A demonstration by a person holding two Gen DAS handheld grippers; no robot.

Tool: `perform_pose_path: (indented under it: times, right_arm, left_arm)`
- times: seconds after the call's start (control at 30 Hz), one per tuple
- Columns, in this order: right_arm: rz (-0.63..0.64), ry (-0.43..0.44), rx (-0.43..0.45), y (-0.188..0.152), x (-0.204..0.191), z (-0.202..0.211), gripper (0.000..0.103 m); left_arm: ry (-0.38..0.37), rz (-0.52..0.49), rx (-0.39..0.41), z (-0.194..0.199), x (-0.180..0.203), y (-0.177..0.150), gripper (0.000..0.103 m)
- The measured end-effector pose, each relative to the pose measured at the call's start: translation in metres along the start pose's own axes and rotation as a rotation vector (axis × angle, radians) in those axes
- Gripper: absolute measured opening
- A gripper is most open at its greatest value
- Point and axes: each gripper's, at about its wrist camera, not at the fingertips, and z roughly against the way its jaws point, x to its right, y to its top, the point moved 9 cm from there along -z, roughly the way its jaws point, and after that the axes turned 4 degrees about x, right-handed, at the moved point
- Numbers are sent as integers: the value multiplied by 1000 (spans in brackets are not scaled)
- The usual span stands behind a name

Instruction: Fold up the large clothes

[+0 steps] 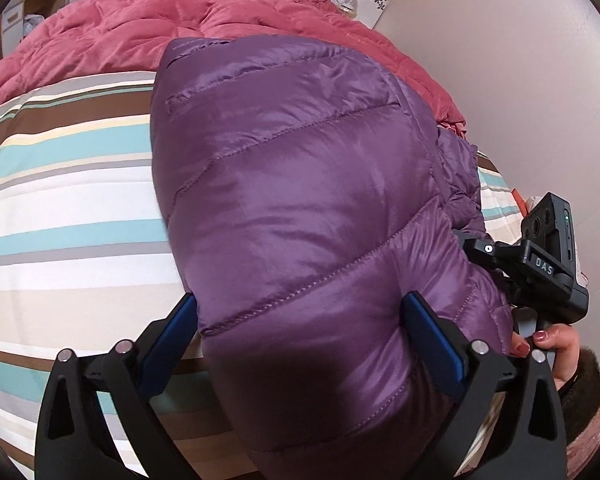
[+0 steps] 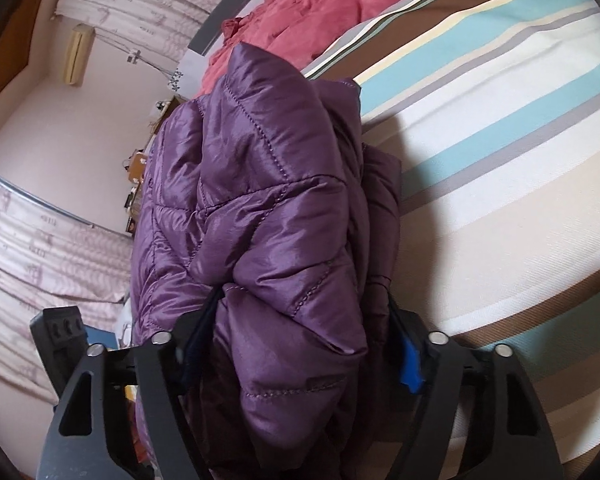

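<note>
Jacket (image 1: 300,184): purple quilted puffer, folded into a thick bundle, near end held up by both tongs over the striped sheet (image 1: 68,208), far end toward the red duvet (image 1: 148,28); whether the far end rests on the bed — can't tell

Handling, judged from looks:
- light for its bulk, soft, springy fill; likely to puff back open once released
- shiny shell, probably slippery; layers likely to slide over each other
- not fragile, no harm in a firm squeeze
- best hold: across all layers at a folded edge or along a quilt seam, deep in the jaws, not on a single outer layer

Left tongs (image 1: 300,330): spread wide, jaws either side of the near end of the bundle, blue pads (image 1: 432,344) pressed into the fabric; gripping the jacket, full thickness between them

Right tongs (image 2: 304,340): also wide, clamped on a bunched multi-layer wad at the jacket's edge; fabric bulges out around both jaws, one blue pad half buried

Right tongs (image 1: 540,264) also visible from the left camera, just beside the jacket's side, hand (image 1: 556,344) on the handle

Risk: outer layer slipping out while inner layers stay pinched
</note>
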Motion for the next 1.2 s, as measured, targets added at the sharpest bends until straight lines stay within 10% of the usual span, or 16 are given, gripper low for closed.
perform_pose_path:
  times: [0.43, 1.2]
  right_arm:
    - [111, 18, 76, -6, -29, 17, 35]
    - [153, -2, 100, -3, -38, 23, 34]
  left_arm:
    - [92, -135, 112, 29, 21, -1, 58]
    - [87, -123, 143, 43, 14, -12, 54]
